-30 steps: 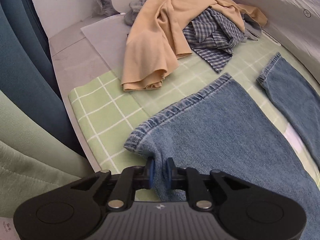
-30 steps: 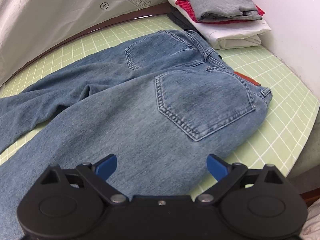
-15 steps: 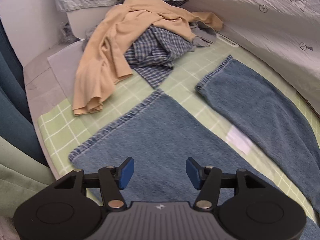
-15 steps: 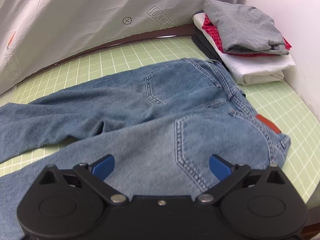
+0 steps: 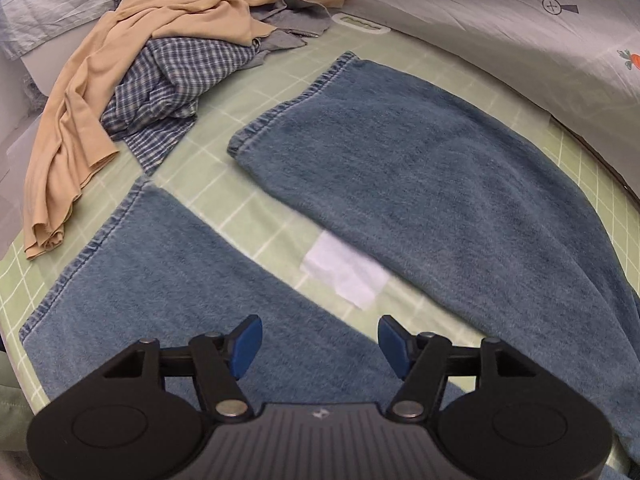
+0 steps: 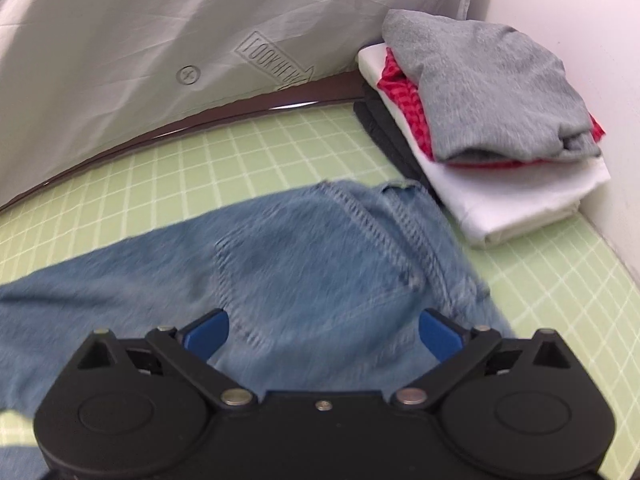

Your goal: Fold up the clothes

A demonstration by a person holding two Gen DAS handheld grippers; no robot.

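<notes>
Two legs of the jeans point(image 5: 460, 184) lie spread on the green checked cloth point(image 5: 256, 196); left claw point(image 5: 320, 340) opening, empty; right claw point(image 6: 322, 332) wide, empty.

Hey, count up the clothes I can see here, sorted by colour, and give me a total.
Blue denim: 1, the jeans
Tan: 1, tan garment
Blue check: 1, checked shirt
Grey: 1, grey top
Red: 1, red item
White: 1, white item
Dark: 1, dark item
Total: 7

Green grid mat point(image 5: 224, 208) bears jeans point(image 5: 460, 184), unfolded heap point(image 5: 160, 60), folded stack point(image 6: 488, 132).
</notes>
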